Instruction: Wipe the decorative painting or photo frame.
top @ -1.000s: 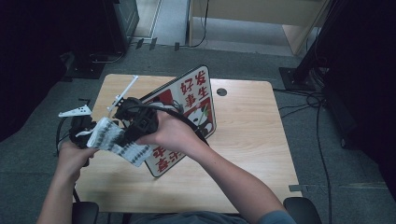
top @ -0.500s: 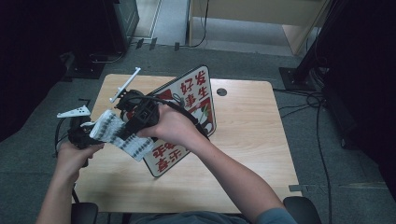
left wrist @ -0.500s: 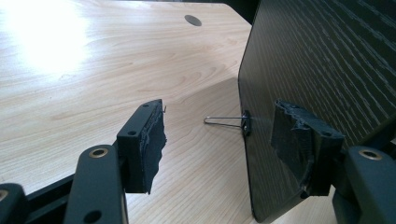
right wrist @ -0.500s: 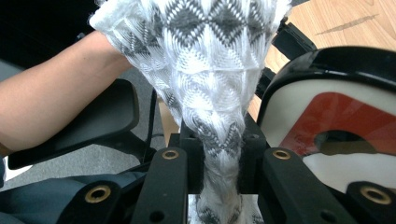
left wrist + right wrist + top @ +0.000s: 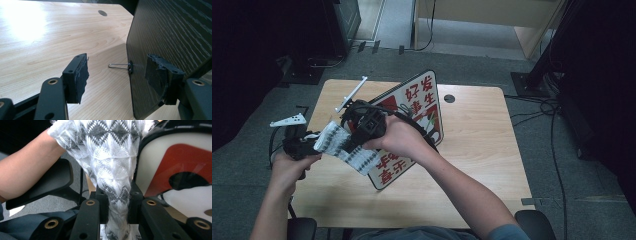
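The right tool (image 5: pixel 117 206) has its jaws narrow and pressed on a white and grey knitted cloth (image 5: pixel 110 157), which hangs over the counter (image 5: pixel 482 150) at about 9 o'clock from the red and white sign board (image 5: pixel 422 107). The left tool (image 5: pixel 122 75) stands wide, with nothing between its jaws, and the board's dark back (image 5: pixel 172 37) is at its 3 o'clock.
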The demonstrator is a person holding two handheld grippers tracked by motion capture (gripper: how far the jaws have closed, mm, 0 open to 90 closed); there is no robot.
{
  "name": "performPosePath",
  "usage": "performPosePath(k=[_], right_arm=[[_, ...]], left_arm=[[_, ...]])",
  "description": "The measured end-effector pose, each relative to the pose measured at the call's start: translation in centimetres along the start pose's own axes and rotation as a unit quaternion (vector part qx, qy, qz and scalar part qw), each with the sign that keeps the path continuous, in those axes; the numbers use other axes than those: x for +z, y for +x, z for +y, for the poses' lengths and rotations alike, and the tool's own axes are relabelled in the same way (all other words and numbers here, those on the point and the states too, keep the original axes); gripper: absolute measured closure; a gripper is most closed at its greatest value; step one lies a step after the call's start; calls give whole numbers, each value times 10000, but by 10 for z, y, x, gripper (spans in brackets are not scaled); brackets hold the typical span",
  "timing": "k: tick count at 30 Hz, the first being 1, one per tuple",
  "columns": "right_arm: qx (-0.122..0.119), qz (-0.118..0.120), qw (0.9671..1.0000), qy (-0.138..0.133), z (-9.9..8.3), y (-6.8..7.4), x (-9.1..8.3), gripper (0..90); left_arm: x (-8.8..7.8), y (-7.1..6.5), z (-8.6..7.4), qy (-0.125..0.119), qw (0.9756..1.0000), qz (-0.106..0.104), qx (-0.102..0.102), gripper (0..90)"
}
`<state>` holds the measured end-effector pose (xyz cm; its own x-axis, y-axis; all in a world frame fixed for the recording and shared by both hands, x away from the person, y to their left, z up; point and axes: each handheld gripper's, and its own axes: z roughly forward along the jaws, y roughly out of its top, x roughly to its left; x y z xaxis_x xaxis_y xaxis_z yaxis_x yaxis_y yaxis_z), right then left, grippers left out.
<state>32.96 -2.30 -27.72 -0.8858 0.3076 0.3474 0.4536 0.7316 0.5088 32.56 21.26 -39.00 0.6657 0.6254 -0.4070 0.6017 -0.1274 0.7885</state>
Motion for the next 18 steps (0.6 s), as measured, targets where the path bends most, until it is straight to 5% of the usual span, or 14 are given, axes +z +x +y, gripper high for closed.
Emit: performPosePath(k=[18], right_arm=[[57,-56,9999,112,-8,-5,1,776]], left_arm=[[2,-2,0,58,10000,-22,13,348]])
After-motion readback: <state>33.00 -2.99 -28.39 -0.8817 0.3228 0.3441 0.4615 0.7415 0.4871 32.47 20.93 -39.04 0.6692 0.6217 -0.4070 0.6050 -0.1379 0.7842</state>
